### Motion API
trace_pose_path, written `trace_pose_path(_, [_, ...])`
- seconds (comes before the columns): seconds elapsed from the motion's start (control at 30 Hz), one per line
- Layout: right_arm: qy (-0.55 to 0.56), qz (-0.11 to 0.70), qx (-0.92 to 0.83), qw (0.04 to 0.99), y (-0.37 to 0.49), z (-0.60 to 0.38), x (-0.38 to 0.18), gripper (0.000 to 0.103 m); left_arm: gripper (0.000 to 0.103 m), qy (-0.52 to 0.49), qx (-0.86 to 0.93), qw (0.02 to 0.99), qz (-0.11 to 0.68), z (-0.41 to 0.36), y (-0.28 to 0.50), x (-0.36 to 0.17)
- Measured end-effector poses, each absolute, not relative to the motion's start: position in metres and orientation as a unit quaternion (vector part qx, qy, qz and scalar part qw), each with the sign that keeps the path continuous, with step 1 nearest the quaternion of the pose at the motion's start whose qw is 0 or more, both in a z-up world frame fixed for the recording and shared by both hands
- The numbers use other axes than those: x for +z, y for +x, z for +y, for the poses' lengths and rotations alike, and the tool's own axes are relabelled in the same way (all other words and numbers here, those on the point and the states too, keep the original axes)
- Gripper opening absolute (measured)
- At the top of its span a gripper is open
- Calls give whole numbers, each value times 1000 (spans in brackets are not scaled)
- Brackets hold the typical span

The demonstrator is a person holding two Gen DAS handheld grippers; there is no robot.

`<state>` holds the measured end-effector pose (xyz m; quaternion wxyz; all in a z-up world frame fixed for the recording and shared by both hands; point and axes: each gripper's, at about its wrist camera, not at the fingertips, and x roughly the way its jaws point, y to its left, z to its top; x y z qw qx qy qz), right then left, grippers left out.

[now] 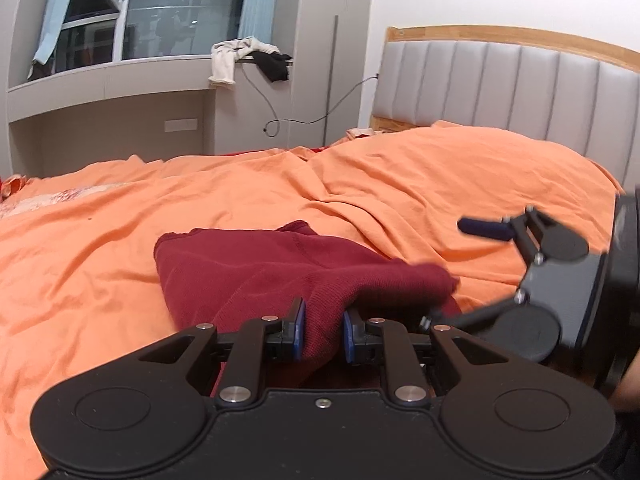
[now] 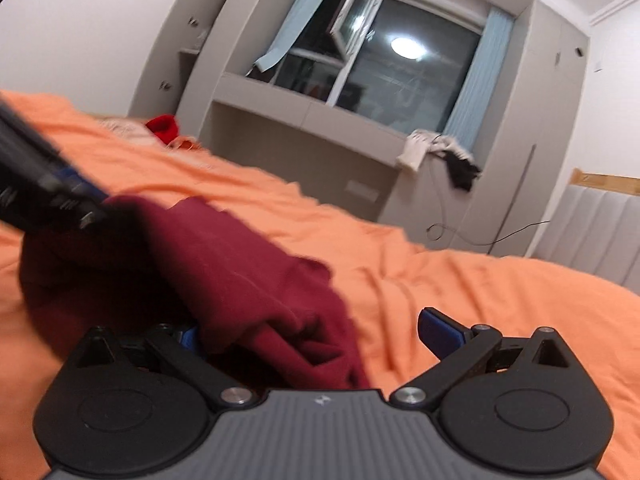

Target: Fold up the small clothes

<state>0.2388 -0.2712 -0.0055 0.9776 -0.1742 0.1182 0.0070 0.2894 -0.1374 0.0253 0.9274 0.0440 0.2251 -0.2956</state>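
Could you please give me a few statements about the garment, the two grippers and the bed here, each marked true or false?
1. The left gripper is shut on a bunched fold of the dark red garment. True.
2. The right gripper is clamped tight on the garment. False: its jaws stand wide open, with cloth lying between them.
3. The garment lies on an orange bedspread. True.
4. The garment is already folded into a neat, flat square. False: it is rumpled, one part lifted by the left gripper.
5. White and black clothes hang over the ledge below the window. True.
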Motion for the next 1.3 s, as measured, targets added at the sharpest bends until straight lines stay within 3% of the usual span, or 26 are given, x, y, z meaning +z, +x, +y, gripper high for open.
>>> trace_pose_path(0.47, [-334, 133, 26, 933, 231, -283, -28, 103, 21, 99, -306, 918, 233, -147, 280, 12])
trace_pose_path(0.63, [-219, 191, 104, 951, 232, -331, -5, 103, 21, 113, -306, 916, 234, -150, 278, 9])
trace_pose_path(0.97, [44, 184, 105, 976, 257, -392, 9, 102, 21, 147, -300, 914, 228, -159, 270, -1])
trace_pose_path(1.3, [144, 247, 113, 952, 341, -393, -19, 55, 21, 147, -303, 914, 225, -156, 269, -3])
